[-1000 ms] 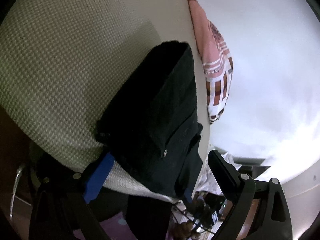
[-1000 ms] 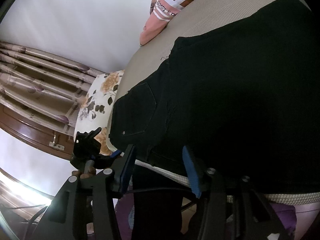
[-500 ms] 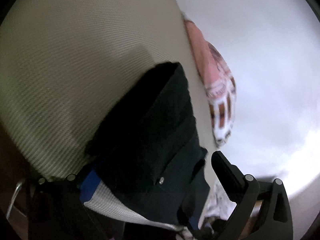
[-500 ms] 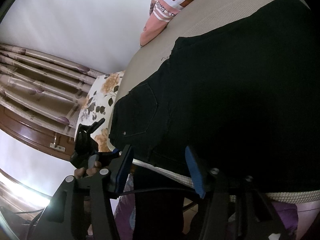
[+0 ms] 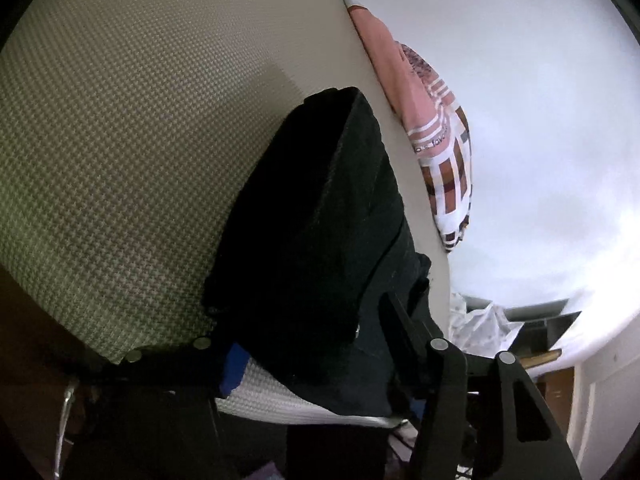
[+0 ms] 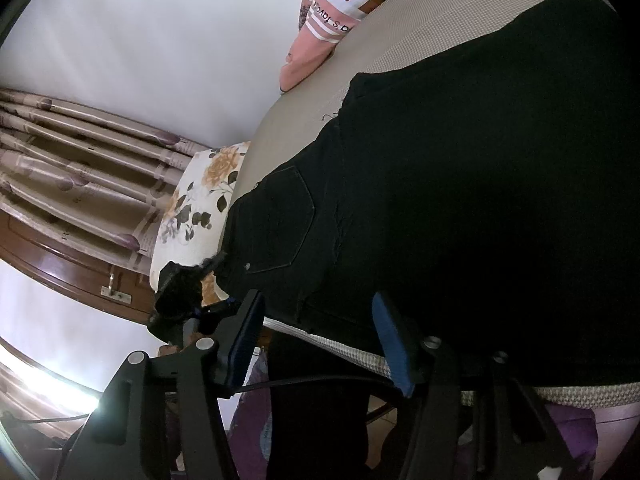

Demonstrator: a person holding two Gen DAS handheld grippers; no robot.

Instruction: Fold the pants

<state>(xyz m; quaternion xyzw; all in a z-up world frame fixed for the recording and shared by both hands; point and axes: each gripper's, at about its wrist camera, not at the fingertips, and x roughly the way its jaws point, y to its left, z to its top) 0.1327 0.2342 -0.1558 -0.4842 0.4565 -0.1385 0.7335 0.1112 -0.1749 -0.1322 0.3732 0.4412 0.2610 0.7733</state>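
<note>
Black pants (image 5: 320,220) lie folded lengthwise on a beige woven mat (image 5: 140,140), their near end at the mat's front edge. My left gripper (image 5: 312,332) straddles that near end. Its jaws are closing, with the cloth bunched between them and touching both fingers. In the right wrist view the pants (image 6: 480,180) fill the right side, a back pocket (image 6: 280,224) showing. My right gripper (image 6: 317,296) stands open at the mat's edge just below the waist end. Its blue pads are apart and clear of the cloth. The left gripper (image 6: 180,284) shows at the pants' left corner.
A pink garment with brown checks (image 5: 440,152) lies at the mat's far edge against a white wall and shows again, as the pink garment (image 6: 340,0), in the right wrist view. A floral pillow (image 6: 196,200) and patterned curtains (image 6: 80,152) are at the left. Purple fabric (image 6: 568,420) hangs below the mat.
The left jaws have come together from wide open onto the pants' near end, and that gripper has rolled a little. The right jaws have spread slightly; the right hand has not moved.
</note>
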